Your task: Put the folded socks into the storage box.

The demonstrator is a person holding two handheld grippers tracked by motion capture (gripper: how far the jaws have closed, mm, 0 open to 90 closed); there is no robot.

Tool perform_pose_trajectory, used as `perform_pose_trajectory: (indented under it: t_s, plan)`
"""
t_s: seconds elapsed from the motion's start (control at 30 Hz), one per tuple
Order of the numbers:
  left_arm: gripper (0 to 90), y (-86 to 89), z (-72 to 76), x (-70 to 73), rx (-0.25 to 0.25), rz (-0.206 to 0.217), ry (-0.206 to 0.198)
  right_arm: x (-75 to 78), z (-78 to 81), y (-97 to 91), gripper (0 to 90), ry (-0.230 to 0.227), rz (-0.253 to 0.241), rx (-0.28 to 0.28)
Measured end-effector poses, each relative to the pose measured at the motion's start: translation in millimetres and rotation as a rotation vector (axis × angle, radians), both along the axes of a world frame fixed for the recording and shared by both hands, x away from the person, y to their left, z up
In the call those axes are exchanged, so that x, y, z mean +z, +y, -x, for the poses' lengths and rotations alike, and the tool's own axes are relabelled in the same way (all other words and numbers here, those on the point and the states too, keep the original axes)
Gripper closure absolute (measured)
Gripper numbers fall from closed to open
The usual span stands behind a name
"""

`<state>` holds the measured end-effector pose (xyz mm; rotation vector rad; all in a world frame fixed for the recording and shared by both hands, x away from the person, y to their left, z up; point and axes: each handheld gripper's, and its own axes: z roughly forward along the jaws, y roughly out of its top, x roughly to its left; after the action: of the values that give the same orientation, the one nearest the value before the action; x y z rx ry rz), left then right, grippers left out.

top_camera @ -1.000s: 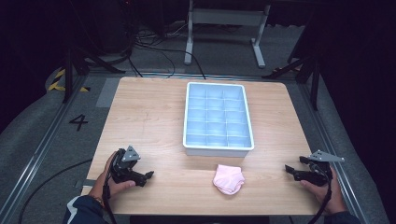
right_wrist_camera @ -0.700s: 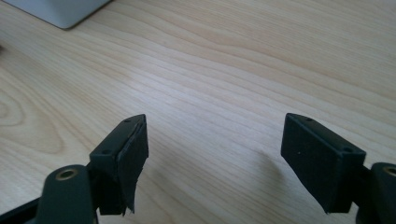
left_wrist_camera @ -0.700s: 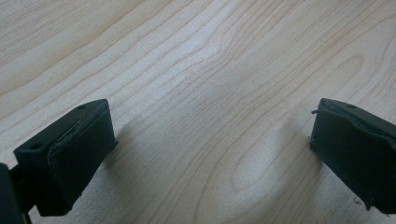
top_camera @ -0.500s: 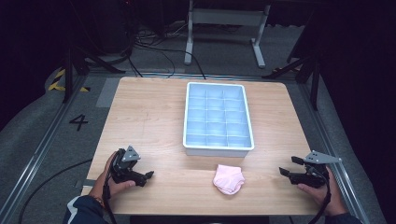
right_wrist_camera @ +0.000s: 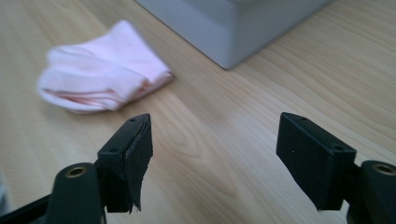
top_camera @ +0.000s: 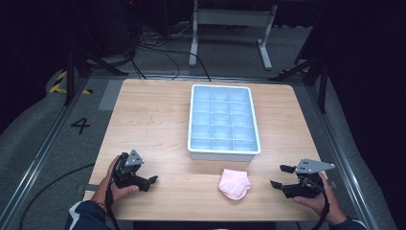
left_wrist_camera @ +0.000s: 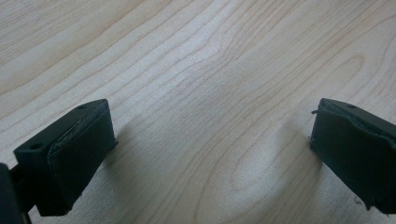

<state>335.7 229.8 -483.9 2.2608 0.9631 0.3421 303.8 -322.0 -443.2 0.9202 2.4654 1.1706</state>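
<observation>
While left claw (top_camera: 152, 180) rests apart on surface (top_camera: 158, 120), right claw (top_camera: 280, 178), just narrowing yet apart and empty, moved left toward folded pink sock (top_camera: 234, 184); probably approaching for pickup.

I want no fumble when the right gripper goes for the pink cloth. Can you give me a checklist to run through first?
1. Right gripper jaws apart, nothing between them: ok; they have just been closing a little.
2. Folded pink cloth lies free on the table, apart from the compartment tray: ok.
3. Path from right gripper to cloth bare: ok.
4. Left gripper open, away from the cloth: ok.
5. Tray compartments empty: cannot tell.
</observation>
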Motion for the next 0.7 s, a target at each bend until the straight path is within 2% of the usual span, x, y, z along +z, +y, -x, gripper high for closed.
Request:
perform_pose_trajectory:
  t_s: [0.1,0.2,0.23,0.27,0.4,0.5,0.7]
  plan:
    - [0.1,0.0,0.0,0.0,0.0,0.0,0.0,2.0,1.3,8.3,28.3,-0.003,0.004,0.032]
    - [0.1,0.0,0.0,0.0,0.0,0.0,0.0,5.1,4.4,29.6,28.5,0.004,0.003,0.099]
    - [0.1,0.0,0.0,0.0,0.0,0.0,0.0,5.1,4.4,29.6,28.5,0.004,0.003,0.099]
    - [0.1,-0.2,0.2,-0.2,0.002,0.004,0.003,6.8,6.4,40.3,28.9,-0.001,0.012,0.134]
    - [0.1,0.0,0.0,0.0,0.0,0.0,0.0,5.7,8.1,58.1,29.1,-0.007,0.032,0.187]
    - [0.1,0.0,0.0,0.0,0.0,0.0,0.0,2.7,8.6,67.6,29.4,-0.011,0.048,0.211]
    - [0.1,-0.2,0.2,-0.2,0.002,0.004,0.003,0.4,9.0,80.8,29.8,-0.011,0.049,0.243]
